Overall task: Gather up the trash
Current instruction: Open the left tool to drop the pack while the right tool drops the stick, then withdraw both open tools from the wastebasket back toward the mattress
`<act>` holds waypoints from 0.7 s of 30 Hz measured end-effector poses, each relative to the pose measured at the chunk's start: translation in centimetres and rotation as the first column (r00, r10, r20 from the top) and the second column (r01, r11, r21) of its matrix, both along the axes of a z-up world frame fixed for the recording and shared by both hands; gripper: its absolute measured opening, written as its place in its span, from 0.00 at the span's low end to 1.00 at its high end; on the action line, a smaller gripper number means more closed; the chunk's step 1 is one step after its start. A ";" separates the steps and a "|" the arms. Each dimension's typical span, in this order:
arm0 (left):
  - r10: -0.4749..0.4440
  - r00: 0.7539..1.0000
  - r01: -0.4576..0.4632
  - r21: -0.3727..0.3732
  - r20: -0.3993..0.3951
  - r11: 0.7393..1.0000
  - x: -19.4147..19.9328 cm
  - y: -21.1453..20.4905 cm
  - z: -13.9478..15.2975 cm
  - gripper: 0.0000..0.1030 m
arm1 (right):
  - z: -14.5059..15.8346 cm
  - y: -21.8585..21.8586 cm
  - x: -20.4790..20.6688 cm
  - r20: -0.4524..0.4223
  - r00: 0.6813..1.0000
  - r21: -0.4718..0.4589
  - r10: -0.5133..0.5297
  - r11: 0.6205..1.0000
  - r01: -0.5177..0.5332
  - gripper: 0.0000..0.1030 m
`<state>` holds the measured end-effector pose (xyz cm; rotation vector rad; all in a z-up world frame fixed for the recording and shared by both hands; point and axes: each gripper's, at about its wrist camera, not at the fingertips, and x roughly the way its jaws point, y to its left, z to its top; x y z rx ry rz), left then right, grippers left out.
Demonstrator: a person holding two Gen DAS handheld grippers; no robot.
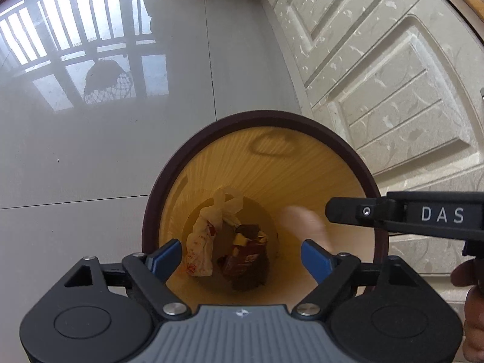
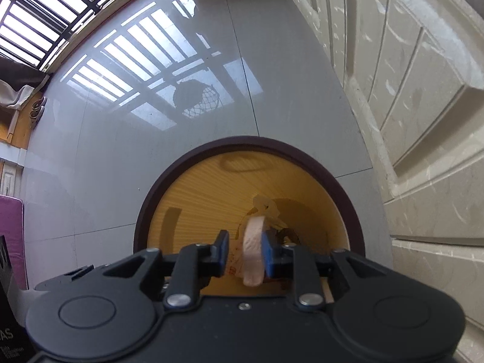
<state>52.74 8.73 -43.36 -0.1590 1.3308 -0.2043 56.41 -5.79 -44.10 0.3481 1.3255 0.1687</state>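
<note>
Over the bin (image 2: pixel 242 148), a pale flat piece (image 2: pixel 253 251) stands on edge, long axis upright, between the right hand-held gripper (image 2: pixel 245 252)'s slightly parted jaws, touching its right pad; left hand-held gripper (image 1: pixel 240 257) gapes wide, empty.

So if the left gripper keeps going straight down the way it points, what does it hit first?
Probably the trash at the bottom of the bin: the left gripper, jaws open and empty, aims between the tied plastic bag and the red wrapper. Depth is hard to judge.

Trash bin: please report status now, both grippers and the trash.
Left gripper open, empty, over trash bin. Right gripper part open, pale ring loose between jaws. Knotted bag, wrappers in bin. Nothing blocking.
</note>
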 end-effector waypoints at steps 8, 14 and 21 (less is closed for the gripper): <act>-0.010 1.000 0.010 0.021 0.010 1.000 -0.7 0.2 0.7 0.94 | -0.1 0.5 -0.7 -0.020 0.999 -0.053 0.027 0.998 -0.028 0.42; -0.004 1.000 0.003 0.036 0.027 0.999 -1.4 0.3 1.1 0.99 | 0.2 0.4 -1.5 -0.002 0.998 -0.106 0.062 0.992 -0.062 0.49; 0.012 0.999 -0.014 0.044 0.038 0.999 -2.6 0.6 1.5 1.00 | 1.0 0.2 -3.0 0.038 0.995 -0.145 0.093 0.986 -0.087 0.59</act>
